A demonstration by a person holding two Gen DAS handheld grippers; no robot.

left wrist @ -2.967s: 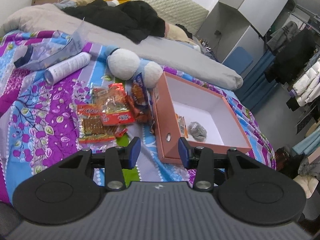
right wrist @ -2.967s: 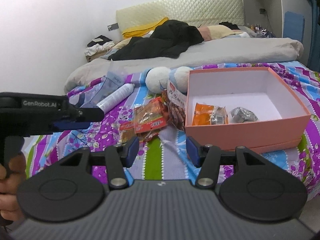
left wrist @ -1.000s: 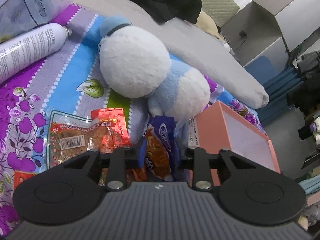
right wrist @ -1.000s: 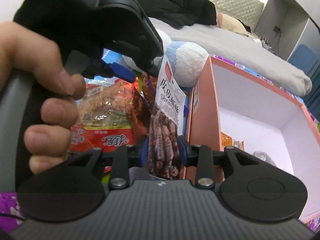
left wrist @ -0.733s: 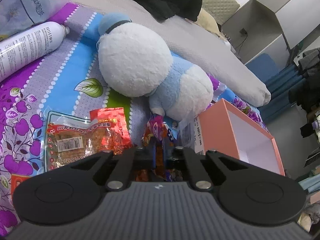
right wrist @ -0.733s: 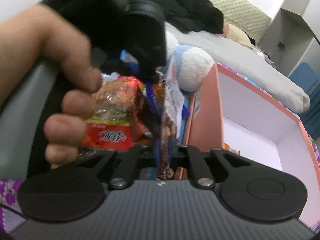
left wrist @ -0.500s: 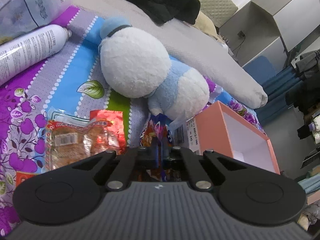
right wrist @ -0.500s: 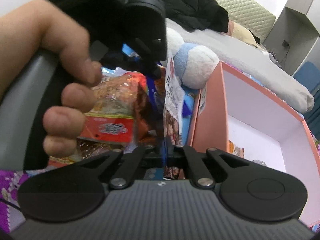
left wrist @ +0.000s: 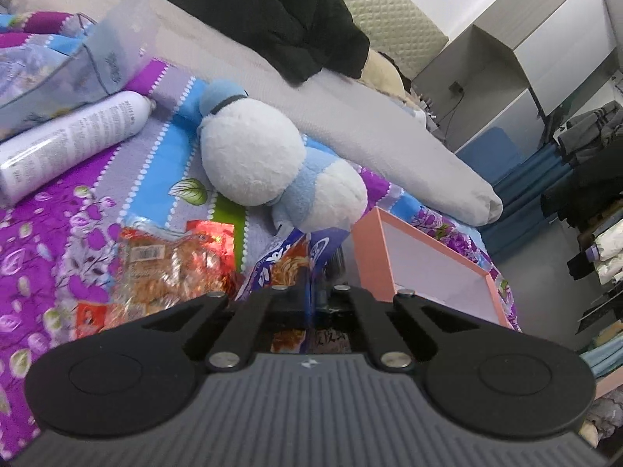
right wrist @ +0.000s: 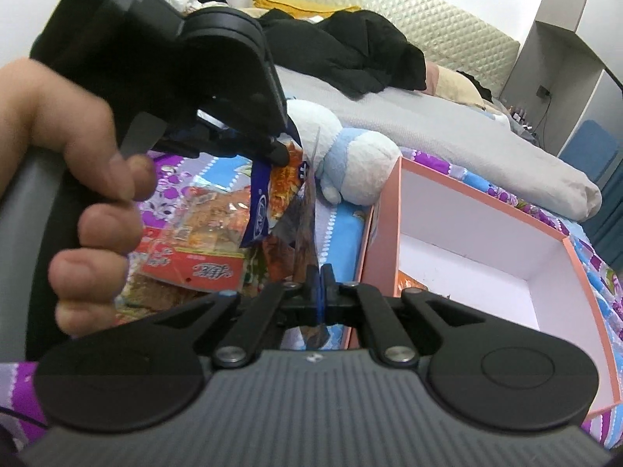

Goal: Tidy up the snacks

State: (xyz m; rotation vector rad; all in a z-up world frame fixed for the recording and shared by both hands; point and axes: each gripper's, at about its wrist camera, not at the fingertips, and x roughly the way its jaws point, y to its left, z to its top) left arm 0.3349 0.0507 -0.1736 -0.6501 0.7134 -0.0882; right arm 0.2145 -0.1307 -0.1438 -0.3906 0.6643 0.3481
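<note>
On the bedspread (left wrist: 70, 210), the open box (right wrist: 467, 241) stands at the right. The plush toy (left wrist: 264, 163) lies just beyond its far left corner. Left of the box, snack packets (left wrist: 167, 272) lie in a heap. The spray can (left wrist: 66, 144) lies farther left, and the clear bag (left wrist: 62, 70) lies behind it. A packet (right wrist: 412, 284) sits inside the box against its near wall. Dark clothing (left wrist: 272, 11) lies far back on the bed, before the headboard (right wrist: 409, 11).
</note>
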